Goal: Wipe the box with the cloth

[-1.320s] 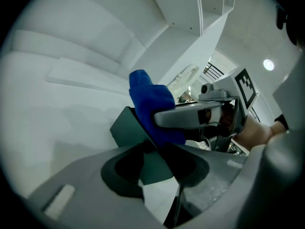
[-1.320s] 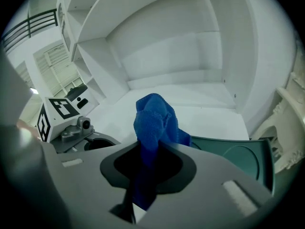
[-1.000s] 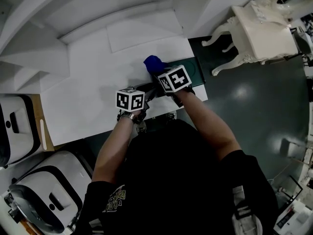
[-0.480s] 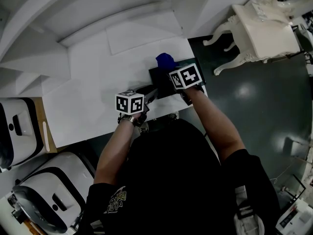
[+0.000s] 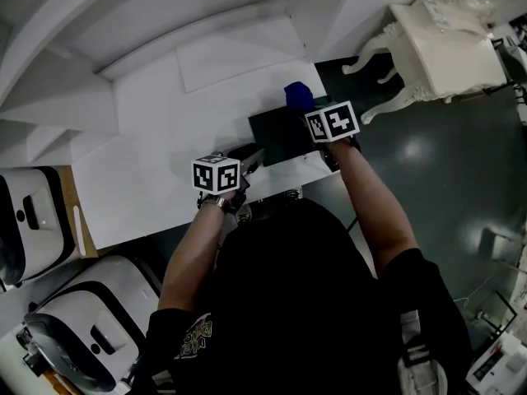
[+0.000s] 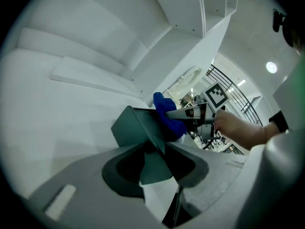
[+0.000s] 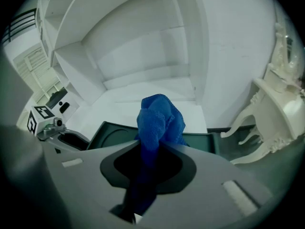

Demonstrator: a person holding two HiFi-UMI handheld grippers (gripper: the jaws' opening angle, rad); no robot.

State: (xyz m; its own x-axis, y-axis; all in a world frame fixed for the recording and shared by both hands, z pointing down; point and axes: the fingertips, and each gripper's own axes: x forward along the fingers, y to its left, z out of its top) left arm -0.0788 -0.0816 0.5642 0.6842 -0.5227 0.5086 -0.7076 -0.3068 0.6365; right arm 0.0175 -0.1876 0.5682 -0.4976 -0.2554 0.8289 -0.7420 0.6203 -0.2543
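Note:
A flat dark green box [image 5: 282, 135] lies at the right end of the white table [image 5: 165, 130]. My left gripper [image 5: 251, 156] is shut on the box's near left corner [image 6: 143, 142]. My right gripper [image 5: 311, 113] is shut on a bunched blue cloth [image 5: 298, 96], held over the box's far right part. In the right gripper view the blue cloth [image 7: 158, 120] sticks up from between the jaws above the box [image 7: 114, 132]. From the left gripper view the cloth [image 6: 167, 118] rests against the box's far edge.
A white ornate chair [image 5: 440, 48] stands on the dark floor [image 5: 428, 163] right of the table. White shelving and wall panels [image 5: 123, 23] rise behind the table. White and black appliances [image 5: 29, 220] sit at the lower left.
My right gripper has carried the blue cloth rightward and slightly away across the box, from its left part to its right end. The left gripper has stayed on the box's corner.

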